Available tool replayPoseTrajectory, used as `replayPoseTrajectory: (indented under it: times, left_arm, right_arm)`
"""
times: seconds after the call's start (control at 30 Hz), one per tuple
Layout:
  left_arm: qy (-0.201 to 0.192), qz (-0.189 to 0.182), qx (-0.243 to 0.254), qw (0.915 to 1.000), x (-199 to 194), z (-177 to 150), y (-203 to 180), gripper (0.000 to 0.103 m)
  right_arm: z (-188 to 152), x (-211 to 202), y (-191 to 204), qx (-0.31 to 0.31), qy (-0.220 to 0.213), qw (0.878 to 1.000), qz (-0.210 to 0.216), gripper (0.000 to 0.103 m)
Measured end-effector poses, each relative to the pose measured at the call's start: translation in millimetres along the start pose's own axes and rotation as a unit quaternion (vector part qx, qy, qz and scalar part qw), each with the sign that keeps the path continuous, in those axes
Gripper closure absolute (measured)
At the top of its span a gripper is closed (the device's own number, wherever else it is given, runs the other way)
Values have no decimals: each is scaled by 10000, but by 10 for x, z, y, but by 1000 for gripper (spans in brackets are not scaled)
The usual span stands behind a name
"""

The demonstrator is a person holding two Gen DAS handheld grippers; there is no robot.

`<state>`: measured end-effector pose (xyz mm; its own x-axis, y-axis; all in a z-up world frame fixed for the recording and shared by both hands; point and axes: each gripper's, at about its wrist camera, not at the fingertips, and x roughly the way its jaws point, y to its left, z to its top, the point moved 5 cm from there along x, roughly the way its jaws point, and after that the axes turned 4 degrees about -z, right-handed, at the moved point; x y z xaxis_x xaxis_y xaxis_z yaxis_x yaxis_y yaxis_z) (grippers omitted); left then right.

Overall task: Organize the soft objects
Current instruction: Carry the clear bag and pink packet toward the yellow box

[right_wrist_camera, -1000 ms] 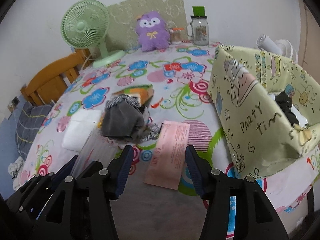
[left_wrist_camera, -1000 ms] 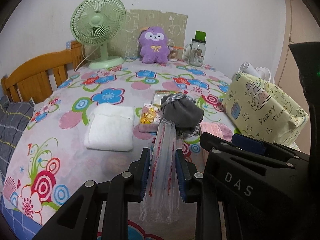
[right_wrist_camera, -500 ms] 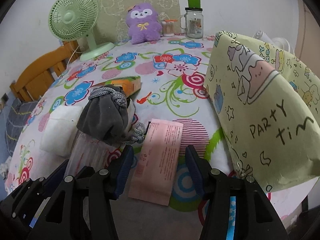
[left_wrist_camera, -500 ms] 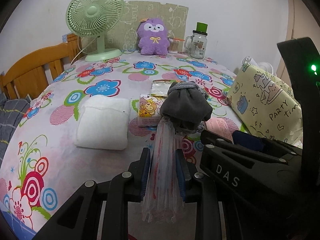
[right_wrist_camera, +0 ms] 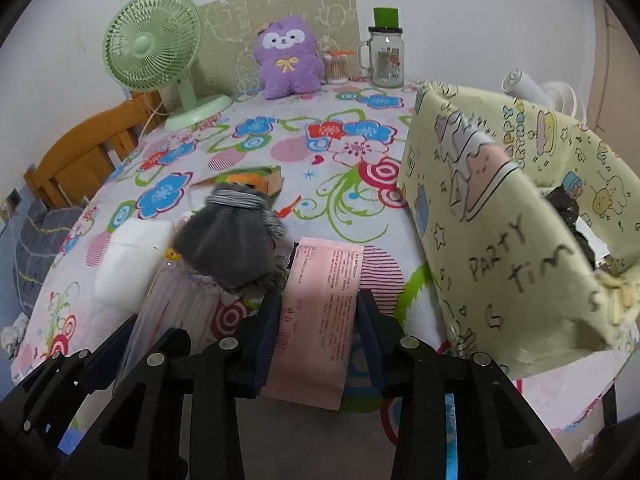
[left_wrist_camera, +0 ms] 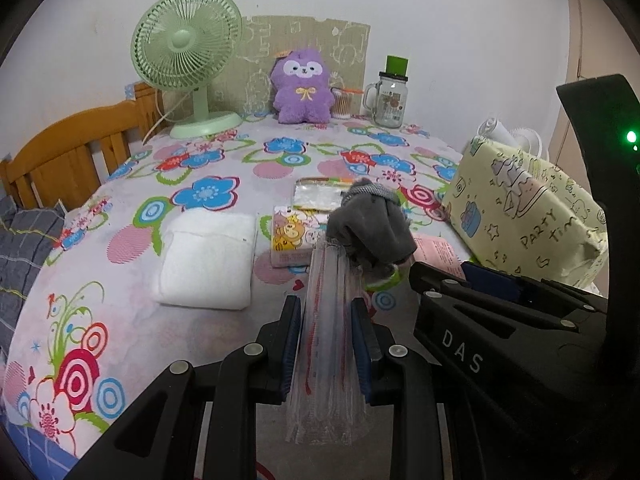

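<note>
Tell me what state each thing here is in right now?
Left hand-held gripper: shut on the clear plastic sleeve.
Right hand-held gripper: jaws just closing around the pink packet.
Yellow gift bag: open, dark items inside.
Glass jar: upright, lid on.
White towel: folded, lying flat.

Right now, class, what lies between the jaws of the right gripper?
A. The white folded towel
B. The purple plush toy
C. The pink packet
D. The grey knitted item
C: in the right wrist view the pink packet lies flat on the table between the jaws of the right gripper, which have just been closing on it.
</note>
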<state>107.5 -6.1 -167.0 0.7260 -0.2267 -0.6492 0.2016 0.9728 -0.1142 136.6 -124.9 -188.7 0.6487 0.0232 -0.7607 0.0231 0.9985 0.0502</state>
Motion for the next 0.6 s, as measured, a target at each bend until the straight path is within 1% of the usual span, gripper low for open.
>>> replayPoseTrajectory:
  times: [0.6]
  left_arm:
    - [-515,54,148,9985,-432,233,-151,79]
  right_arm:
    - [185,-536,-41,21,-511,9987,87,62]
